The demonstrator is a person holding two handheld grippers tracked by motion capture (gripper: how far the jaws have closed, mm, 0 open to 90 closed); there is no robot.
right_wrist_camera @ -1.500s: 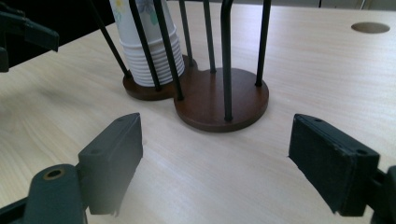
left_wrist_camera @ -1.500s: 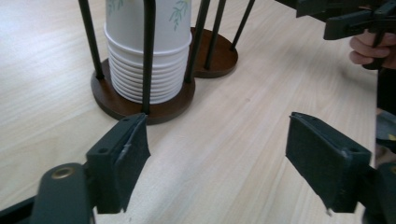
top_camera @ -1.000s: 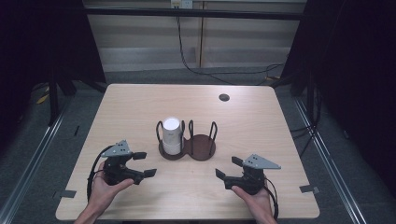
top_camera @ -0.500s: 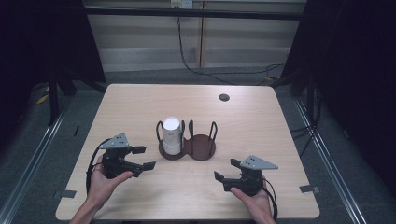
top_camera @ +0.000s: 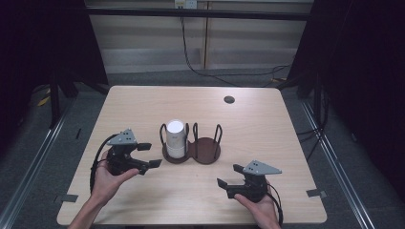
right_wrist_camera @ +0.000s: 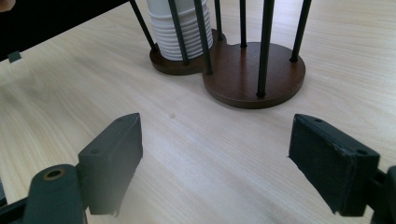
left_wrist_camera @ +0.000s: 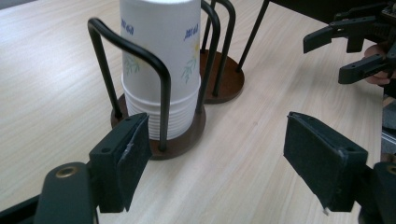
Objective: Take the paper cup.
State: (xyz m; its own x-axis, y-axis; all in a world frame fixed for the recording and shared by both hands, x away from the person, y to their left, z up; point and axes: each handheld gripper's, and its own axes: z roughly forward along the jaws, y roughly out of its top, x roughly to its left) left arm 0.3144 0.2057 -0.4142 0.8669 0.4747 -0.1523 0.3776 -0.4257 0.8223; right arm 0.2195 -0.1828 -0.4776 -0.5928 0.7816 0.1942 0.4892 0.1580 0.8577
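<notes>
While the stack of paper cups (top_camera: 175, 138) is standing nested in the left ring of the two-ring wooden holder (top_camera: 192, 149), I am keeping both hands low and short of it, one on each side, so that either can come in between the wire hoops without knocking the stand. My left fingers (top_camera: 147, 155) are hovering just beside the cup-filled ring; along them, in the left gripper view, the stack (left_wrist_camera: 161, 70) is sitting straight ahead of the left pad (left_wrist_camera: 133, 154), with one black hoop (left_wrist_camera: 140, 70) crossing in front of it. These fingers have just been closing a little, yet nothing is lying between the pads and they are touching neither cup nor hoop: they are standing moderately wide and empty. I judge the narrowing to be a fitting of the gap to the cup's width. My right fingers (top_camera: 228, 183) are resting wide apart and empty, farther back over the bare bench (top_camera: 267, 129); ahead of them, in the right gripper view, the empty ring (right_wrist_camera: 257, 72) is lying nearest, the cups (right_wrist_camera: 180, 28) beyond and to the left. I judge this hand to be waiting in reserve.
</notes>
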